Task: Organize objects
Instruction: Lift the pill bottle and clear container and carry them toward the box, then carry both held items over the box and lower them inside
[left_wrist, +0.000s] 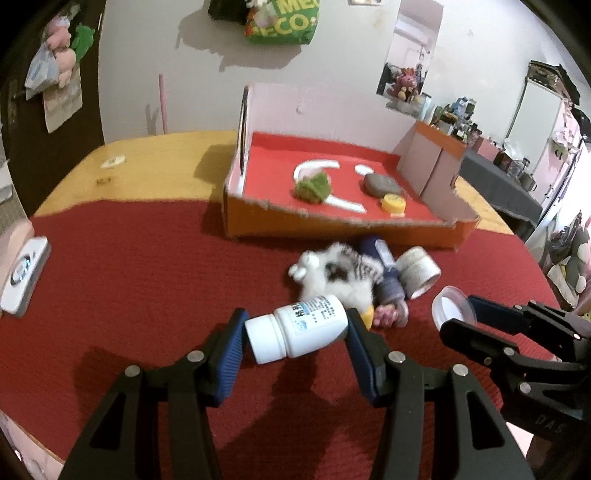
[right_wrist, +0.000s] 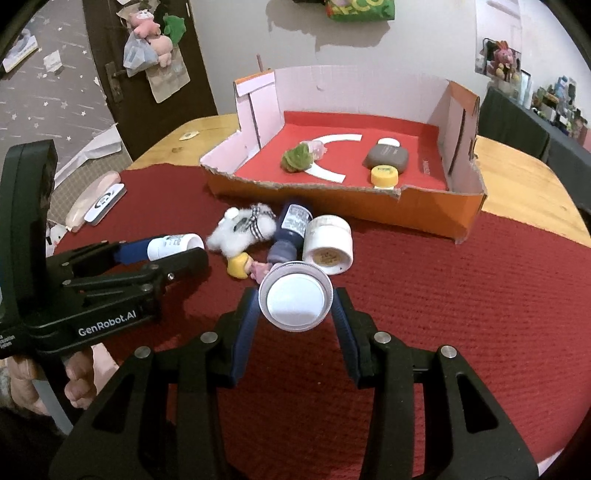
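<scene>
Our left gripper (left_wrist: 295, 334) is clamped on a smooth white pill bottle (left_wrist: 299, 330), lying sideways between blue ribbed pads. Right gripper (right_wrist: 295, 304) pinches a round white lid (right_wrist: 295, 297) w/ ridged rim. Both sit above the red woven cloth (right_wrist: 461, 314). Torn orange cardboard box (right_wrist: 436, 214) behind holds a fuzzy green toy (right_wrist: 295, 158), grey rounded case (right_wrist: 386, 157) & yellow cap (right_wrist: 384, 175). Fluffy white plush (right_wrist: 242, 230), dark blue bottle (right_wrist: 290, 230) & white jar (right_wrist: 328, 243) are piled just in front of the box.
</scene>
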